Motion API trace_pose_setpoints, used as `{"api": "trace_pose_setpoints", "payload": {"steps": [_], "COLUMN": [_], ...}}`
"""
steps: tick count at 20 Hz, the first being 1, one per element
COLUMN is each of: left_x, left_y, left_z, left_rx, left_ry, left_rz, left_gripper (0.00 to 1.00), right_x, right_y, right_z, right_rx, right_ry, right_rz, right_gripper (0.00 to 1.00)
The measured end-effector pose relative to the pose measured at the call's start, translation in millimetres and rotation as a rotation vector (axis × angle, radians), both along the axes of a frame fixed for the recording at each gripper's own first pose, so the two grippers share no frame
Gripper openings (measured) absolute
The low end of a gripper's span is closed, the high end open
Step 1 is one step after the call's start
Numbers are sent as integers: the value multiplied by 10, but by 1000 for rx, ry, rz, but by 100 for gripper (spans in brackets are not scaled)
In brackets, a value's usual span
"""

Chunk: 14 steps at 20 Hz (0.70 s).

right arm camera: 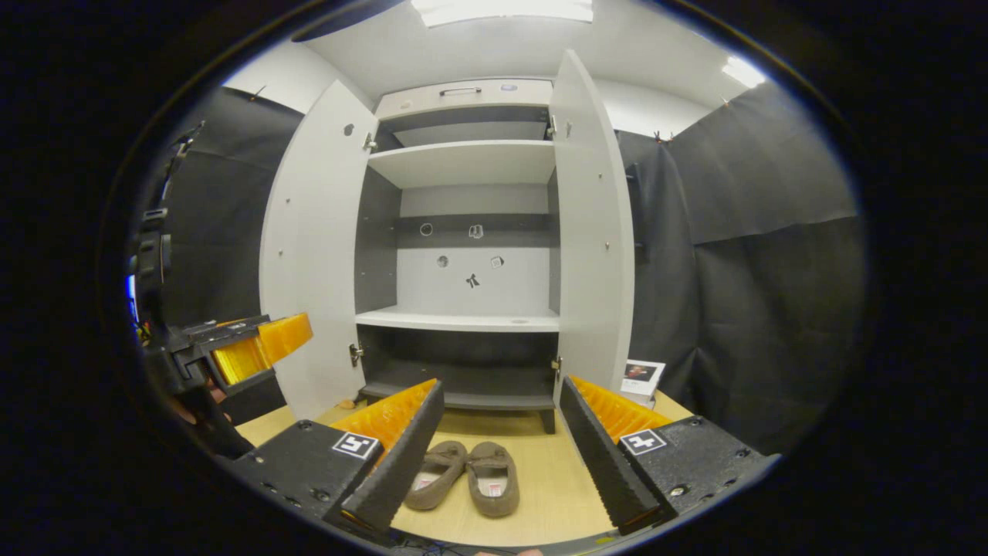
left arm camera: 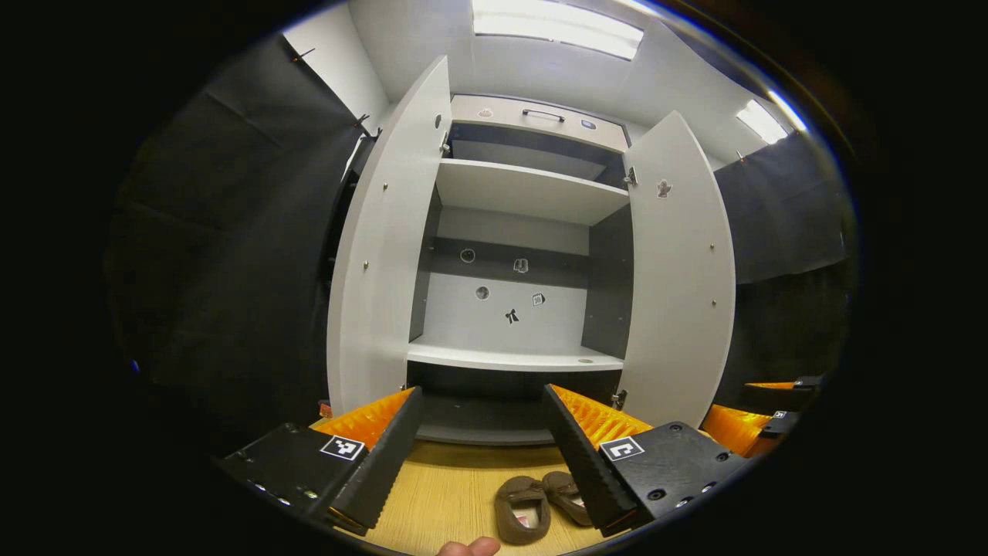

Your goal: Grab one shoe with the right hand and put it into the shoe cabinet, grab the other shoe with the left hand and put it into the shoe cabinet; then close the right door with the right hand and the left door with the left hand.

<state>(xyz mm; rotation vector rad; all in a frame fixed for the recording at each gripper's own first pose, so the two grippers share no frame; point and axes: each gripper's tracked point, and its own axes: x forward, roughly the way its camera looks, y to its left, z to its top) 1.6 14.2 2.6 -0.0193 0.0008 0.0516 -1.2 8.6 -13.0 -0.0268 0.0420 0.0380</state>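
We are holding the right gripper (right arm camera: 494, 444) and left gripper (left arm camera: 482, 448) with fingers spread and empty above the soft, light-looking shoes (right arm camera: 465, 475) lying together on the floor (right arm camera: 556, 494) before the open shoe cabinet (right arm camera: 463, 316), judging the heel rim best to pinch.

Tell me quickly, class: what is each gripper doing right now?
Left gripper: open, holding nothing, above the shoes.
Right gripper: open, holding nothing, shoes on the floor between its fingers.
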Motion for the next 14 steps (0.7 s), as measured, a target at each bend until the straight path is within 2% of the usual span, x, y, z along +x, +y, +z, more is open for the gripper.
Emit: {"api": "trace_pose_setpoints", "payload": {"steps": [3, 4, 5, 6, 7, 8, 14], "left_x": [43, 45, 48, 47, 41, 31, 3], "left_y": [72, 83, 95, 103, 118, 122, 119], "left_z": [-7, -9, -14, -16, -28, -24, -13], "left_rx": [-2, -5, -6, -4, -1, 1, 10], "left_ry": [1, 2, 1, 3, 6, 4, 5], "left_rz": [15, 17, 20, 22, 26, 28, 30], "left_gripper": [95, 95, 95, 95, 95, 95, 95], "right_x": [-3, -4, -6, -8, -8, -7, 110], "right_y": [-13, -18, -35, -48, -54, -53, 33], "right_z": [-25, -34, -44, -50, -54, -49, -90], "right_rx": [-3, -7, -10, -12, -15, -18, -44], "right_ry": [10, 14, 17, 19, 21, 21, 36], "right_rz": [-8, -9, -11, -12, -11, -9, 28], "right_gripper": [99, 94, 94, 99, 99, 94, 94]}}
